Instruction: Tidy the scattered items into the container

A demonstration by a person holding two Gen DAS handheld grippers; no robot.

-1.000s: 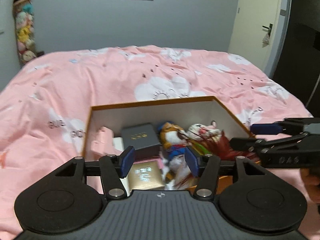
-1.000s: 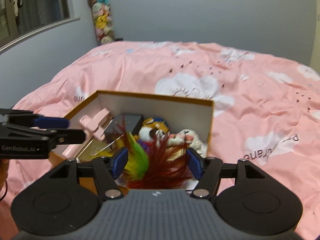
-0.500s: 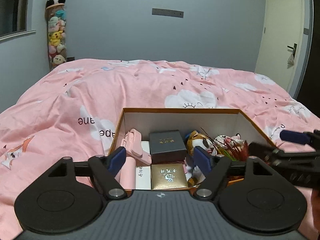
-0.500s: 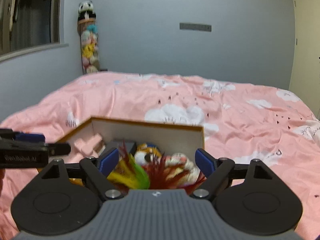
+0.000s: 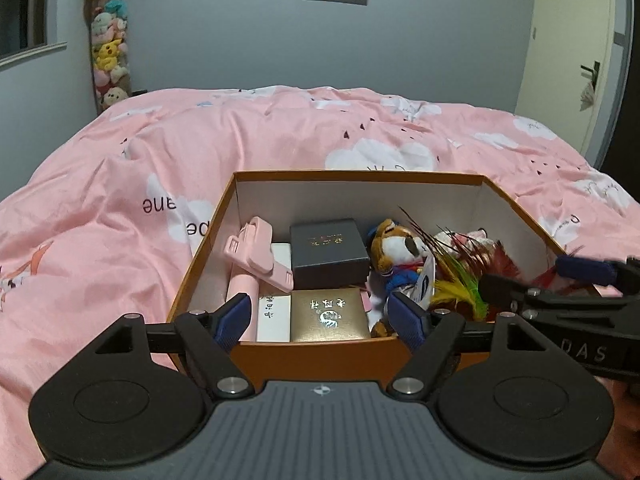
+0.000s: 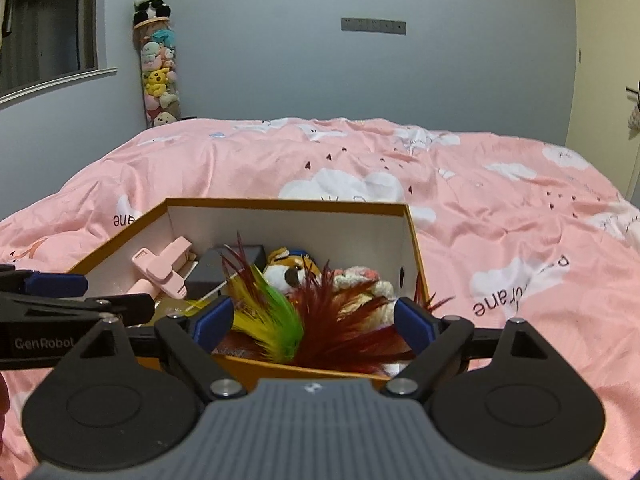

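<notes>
Orange cardboard box (image 5: 320,354), white inside, open-topped, on the pink bed cover (image 5: 120,208). We list its contents.

Feather toy (image 6: 320,320): red, yellow and green plumes at the near right corner, tips rising past the rim. Very light, soft, easily bent; we judge the stiff quill end the place to hold it, though that end is hidden.

Plush tiger (image 5: 398,254) in blue, beside a pale knitted plush (image 6: 362,280): light, squashy, forgiving; any part of the body serves.

Dark grey gift box (image 5: 328,252), gold box (image 5: 330,315), white box (image 5: 274,314): rigid, smooth, probably a little slippery; we would take them across two opposite side walls.

Pink plastic clip (image 5: 258,256), leaning on the dark box: hard, light, awkward in shape; its flat arm looks the best hold.

Left tongs (image 5: 320,318): jaws spread wide, having just been opening, nothing between them, poised above the near wall.

Right tongs (image 6: 314,322): also released, jaws having just been opening; the feathers lie between them but we see no pad pressing.

We see nothing loose on the bed cover; we judge the tidying done or nearly so.
</notes>
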